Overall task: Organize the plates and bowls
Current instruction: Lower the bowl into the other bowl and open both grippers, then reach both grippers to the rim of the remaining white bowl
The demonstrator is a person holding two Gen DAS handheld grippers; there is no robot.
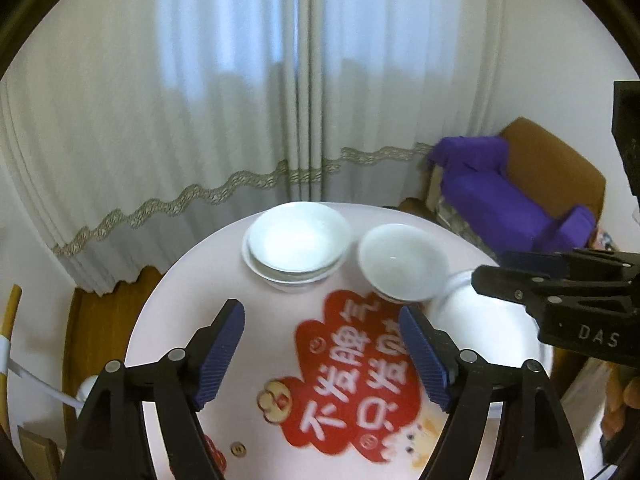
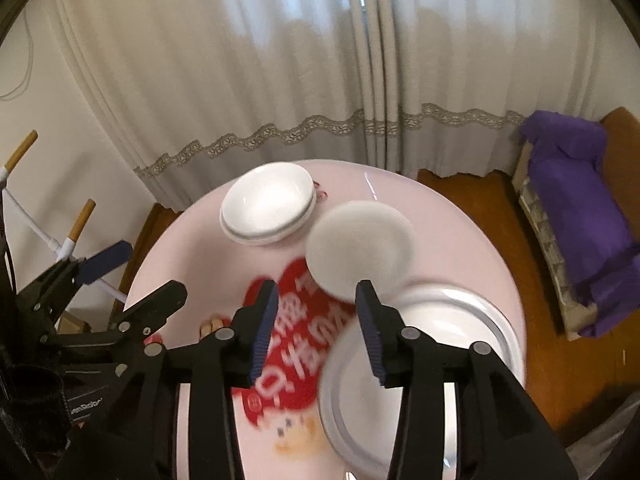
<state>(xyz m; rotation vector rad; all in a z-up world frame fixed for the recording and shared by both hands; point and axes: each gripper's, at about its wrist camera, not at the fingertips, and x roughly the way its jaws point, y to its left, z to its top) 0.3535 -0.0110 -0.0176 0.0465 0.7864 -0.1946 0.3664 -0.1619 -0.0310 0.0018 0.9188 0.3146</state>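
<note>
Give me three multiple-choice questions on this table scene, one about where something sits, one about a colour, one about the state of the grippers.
1. Where is the stack of shallow bowls?
A. at the table's far edge
B. on the floor
C. on the sofa

2. What colour is the cover on the sofa?
A. green
B. purple
C. yellow

3. How is the left gripper?
A. shut on a bowl
B. shut on a plate
C. open, holding nothing

Answers: A, it sits near the curtain side; B, the cloth is plainly purple; C, its fingers are spread over the table with nothing between.
</note>
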